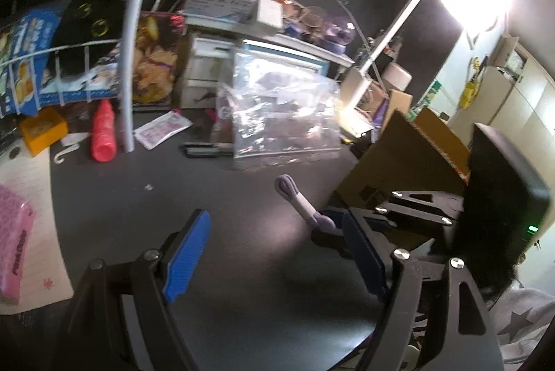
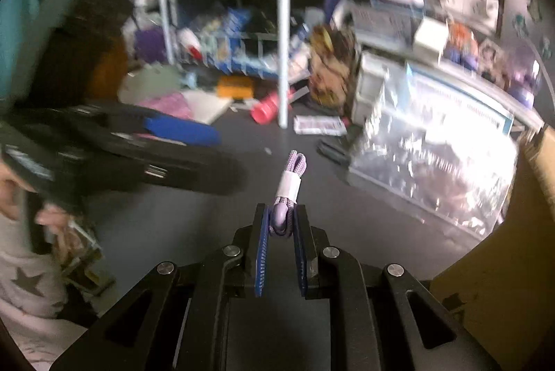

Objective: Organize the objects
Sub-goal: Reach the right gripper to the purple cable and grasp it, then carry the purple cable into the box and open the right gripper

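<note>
At lower centre of the right wrist view, the right gripper point(image 2: 281, 225) was clamped on the bundled purple cord point(image 2: 290, 176), apparently for relocation above the bench point(image 2: 208, 204), while the left gripper point(image 1: 277, 253) stood open and empty.

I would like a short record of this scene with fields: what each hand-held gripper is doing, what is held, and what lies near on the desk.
right hand-held gripper: shut on the purple cord bundle, gripped at one end
cord bundle detail: folded, with a white band around its middle
left hand-held gripper: open, nothing between its blue pads
surface: dark desk
nearby: clear plastic bag, red bottle lying down, cardboard box
image quality: right wrist view is blurred
</note>
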Demonstrator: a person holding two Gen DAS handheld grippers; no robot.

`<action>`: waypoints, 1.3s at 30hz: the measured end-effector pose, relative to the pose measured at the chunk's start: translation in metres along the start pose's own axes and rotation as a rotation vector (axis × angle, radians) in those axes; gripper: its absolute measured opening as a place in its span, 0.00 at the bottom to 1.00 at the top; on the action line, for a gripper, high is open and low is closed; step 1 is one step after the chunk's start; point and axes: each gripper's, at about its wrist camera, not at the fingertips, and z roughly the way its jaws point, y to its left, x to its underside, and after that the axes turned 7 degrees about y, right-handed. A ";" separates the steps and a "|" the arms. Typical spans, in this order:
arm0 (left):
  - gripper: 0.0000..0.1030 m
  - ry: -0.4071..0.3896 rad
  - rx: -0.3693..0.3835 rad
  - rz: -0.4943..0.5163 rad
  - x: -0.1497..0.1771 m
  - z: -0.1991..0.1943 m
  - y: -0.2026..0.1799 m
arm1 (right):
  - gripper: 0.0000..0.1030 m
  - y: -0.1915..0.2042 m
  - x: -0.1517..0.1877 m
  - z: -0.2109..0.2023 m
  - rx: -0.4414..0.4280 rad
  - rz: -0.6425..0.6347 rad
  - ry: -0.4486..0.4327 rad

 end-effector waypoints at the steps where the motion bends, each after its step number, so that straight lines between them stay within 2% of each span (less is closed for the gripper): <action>1: 0.74 -0.004 0.008 0.005 -0.002 -0.001 -0.003 | 0.09 0.004 -0.001 -0.010 -0.009 -0.014 -0.024; 4: 0.72 -0.017 0.062 0.027 -0.008 -0.005 -0.015 | 0.09 0.014 0.000 -0.032 0.004 -0.050 -0.073; 8: 0.62 -0.028 0.103 0.045 -0.018 -0.008 -0.029 | 0.09 0.018 0.002 -0.051 0.015 -0.065 -0.109; 10: 0.57 -0.033 0.124 0.051 -0.025 -0.009 -0.037 | 0.09 0.018 0.004 -0.063 0.031 -0.070 -0.128; 14: 0.38 -0.030 0.160 0.073 -0.039 -0.007 -0.055 | 0.09 0.011 0.006 -0.081 0.060 -0.067 -0.159; 20: 0.22 -0.017 0.213 0.146 -0.060 0.000 -0.095 | 0.09 -0.010 0.011 -0.107 0.113 -0.042 -0.193; 29: 0.21 0.042 0.218 0.250 -0.101 0.032 -0.161 | 0.09 -0.061 0.024 -0.145 0.170 0.053 -0.206; 39: 0.21 0.173 0.168 0.325 -0.114 0.089 -0.212 | 0.09 -0.130 0.051 -0.155 0.098 0.250 -0.098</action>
